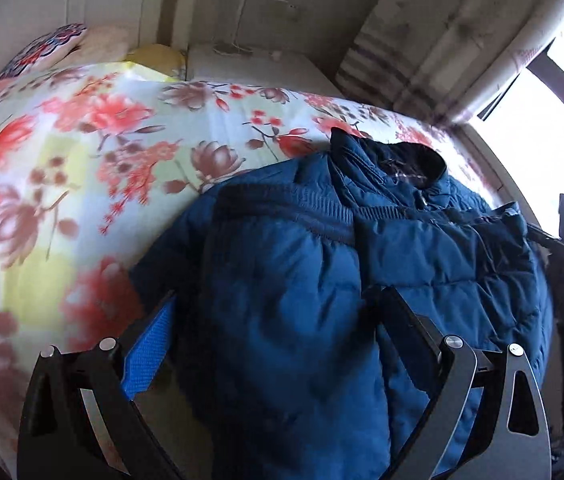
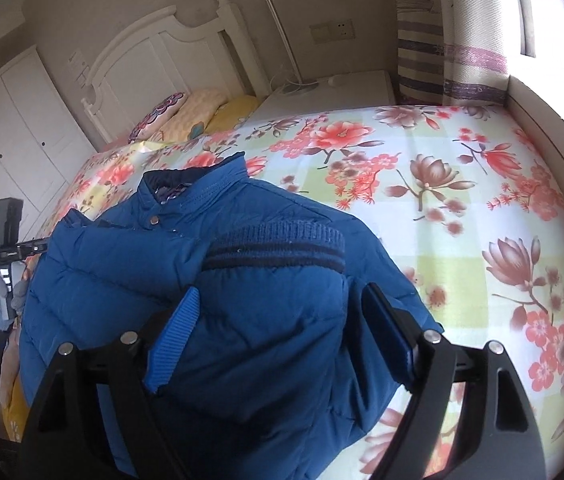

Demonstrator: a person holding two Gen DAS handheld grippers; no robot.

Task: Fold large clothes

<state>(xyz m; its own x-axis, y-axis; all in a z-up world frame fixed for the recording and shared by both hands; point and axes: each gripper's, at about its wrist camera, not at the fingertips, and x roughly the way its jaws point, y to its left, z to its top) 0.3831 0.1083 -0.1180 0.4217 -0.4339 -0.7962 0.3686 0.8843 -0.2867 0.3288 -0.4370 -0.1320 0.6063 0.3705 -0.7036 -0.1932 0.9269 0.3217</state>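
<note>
While both the left gripper and right gripper are spread wide, gripping nothing, the blue quilted puffer jacket is flanked by open floral bedspread; its lower hem is cut off.

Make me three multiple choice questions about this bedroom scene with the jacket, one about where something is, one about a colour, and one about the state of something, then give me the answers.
1. Where does the jacket lie?
A. On the bed
B. On the nightstand
C. On the floor

2. What colour is the jacket?
A. Red
B. Blue
C. Yellow

3. How does the right gripper stand?
A. Shut on a pillow
B. Shut with nothing in it
C. Open, a finger on each side of a fold of the jacket

Answers:
1. A, the jacket is spread on the bed's flowered cover.
2. B, its quilted cloth is blue, with a darker ribbed cuff.
3. C, the blue pads stand wide apart with jacket cloth bulging between them, and the pillows lie far off at the headboard.
</note>
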